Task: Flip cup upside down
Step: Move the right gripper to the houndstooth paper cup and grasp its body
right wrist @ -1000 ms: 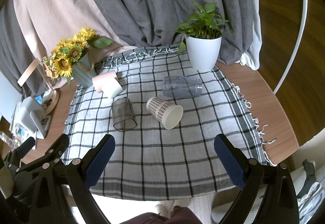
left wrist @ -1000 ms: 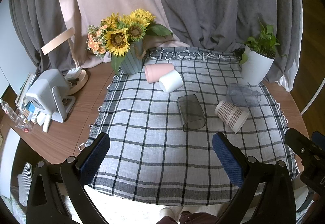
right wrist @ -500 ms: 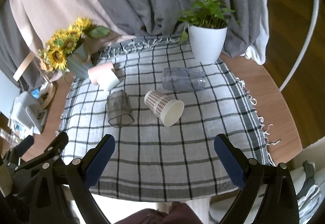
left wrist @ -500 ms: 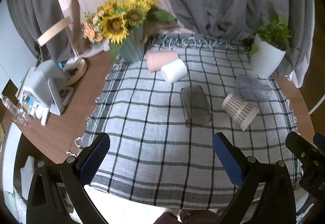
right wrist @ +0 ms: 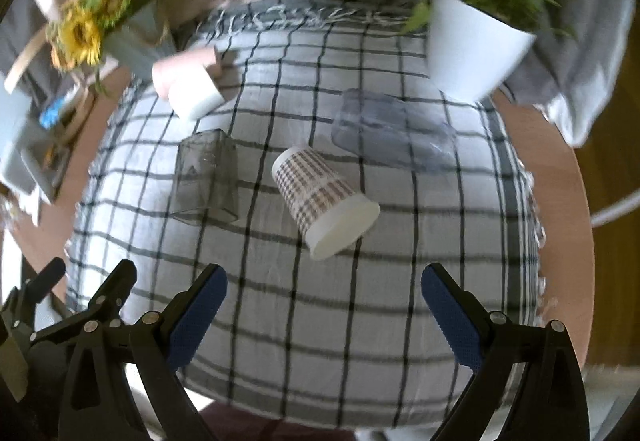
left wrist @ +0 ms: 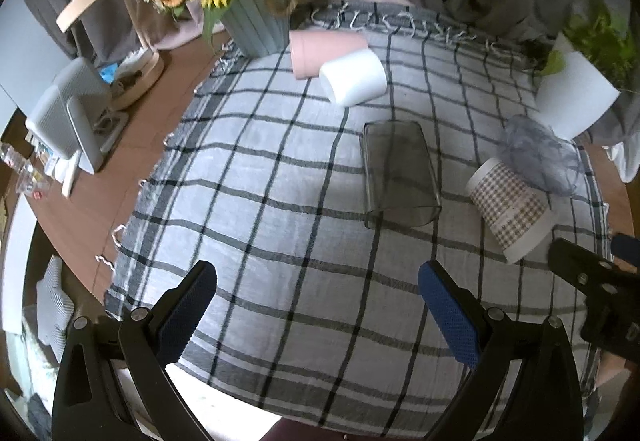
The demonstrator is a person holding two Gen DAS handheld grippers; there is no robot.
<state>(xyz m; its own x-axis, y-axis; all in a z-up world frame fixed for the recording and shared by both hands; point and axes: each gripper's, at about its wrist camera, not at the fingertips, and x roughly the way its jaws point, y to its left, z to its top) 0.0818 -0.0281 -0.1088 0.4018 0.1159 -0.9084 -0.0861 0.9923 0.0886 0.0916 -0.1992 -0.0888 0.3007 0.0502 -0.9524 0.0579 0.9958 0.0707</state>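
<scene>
**A:** Start at the claws. The right gripper (right wrist: 323,315) is spread wide with nothing between its blue pads, and the left gripper (left wrist: 317,305) is equally released and empty. Both hang above the near edge of the grey-and-black checked tablecloth (right wrist: 320,341).

**B:** Which cup would you go for?

**A:** My guess is the brown-checked paper cup with the white rim (right wrist: 325,200). It lies on its side near the middle of the cloth, just ahead of the right claw, mouth turned toward the near right corner. The smoky transparent square tumbler (right wrist: 208,181) lies to its left, also tipped over, mouth toward the near edge.

**B:** How to do it well?

**A:** Paper walls crush easily, I'd judge. Take it across the body near the stiffer rim, close gently, lift clear of the cloth, then turn until the mouth faces down before setting it flat.

**B:** What differs between views?

**A:** The left view is sharper. It shows the pale pink cylindrical cup (left wrist: 320,51) and white cylindrical cup (left wrist: 354,79) touching each other at the far left, beside the ribbed blue-grey vase of sunflowers (left wrist: 256,21), plus the wooden desk (left wrist: 132,145) beyond the cloth's left edge. There the clear bluish plastic cup (left wrist: 540,155) is half hidden behind the paper cup (left wrist: 510,209). The right view, blurred, shows that bluish cup (right wrist: 394,135) whole, lying before the white plant pot (right wrist: 472,53).
</scene>
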